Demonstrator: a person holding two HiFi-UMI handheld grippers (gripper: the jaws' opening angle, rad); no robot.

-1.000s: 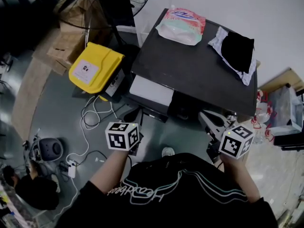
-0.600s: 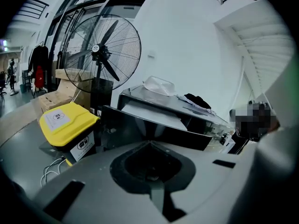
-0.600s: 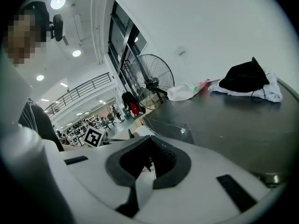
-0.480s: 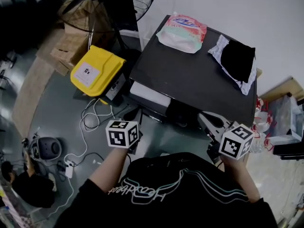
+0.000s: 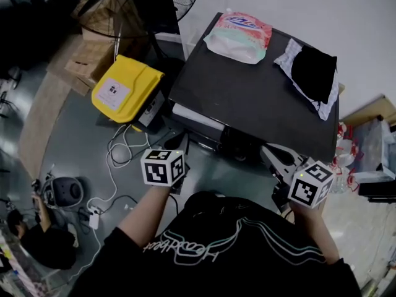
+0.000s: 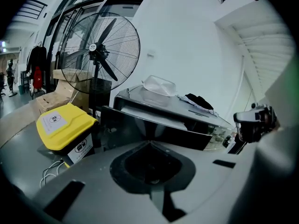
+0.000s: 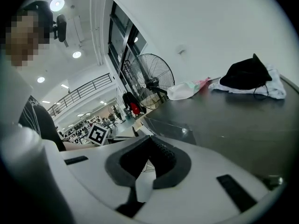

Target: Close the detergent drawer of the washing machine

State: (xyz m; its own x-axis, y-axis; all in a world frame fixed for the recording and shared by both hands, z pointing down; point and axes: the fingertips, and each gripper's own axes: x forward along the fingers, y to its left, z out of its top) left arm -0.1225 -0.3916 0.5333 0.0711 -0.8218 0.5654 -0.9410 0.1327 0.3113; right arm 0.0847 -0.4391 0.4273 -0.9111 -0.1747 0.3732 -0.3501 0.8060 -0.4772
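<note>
Job not done yet, I think. The detergent drawer (image 5: 197,119) sticks out of the front of the washing machine (image 5: 253,98), top left side, w/ its white inside showing. In the left gripper view it looks like a dark front panel w/ a pale strip behind it, out from the machine's face.

The left claw (image 6: 150,146) is pressed together w/ nothing in it. It points at the drawer, near but not touching. The right claw (image 7: 148,141) is together too, also holding nothing. It sits by the machine's front right corner and looks over the dark top.

What's left: push the drawer front till it's flat w/ the machine. The left claw is prob. the one to do it, since it's right in front.

Hard to see: from the head view the machine's front is mostly hidden under its top, so can't tell how far out the drawer is. What's inside the drawer is too dark to make out. The right gripper view doesn't show the drawer clearly.

On top, not part of the job: a pink & green detergent pouch (image 5: 238,34) & a black cloth (image 5: 314,72), well apart.
</note>
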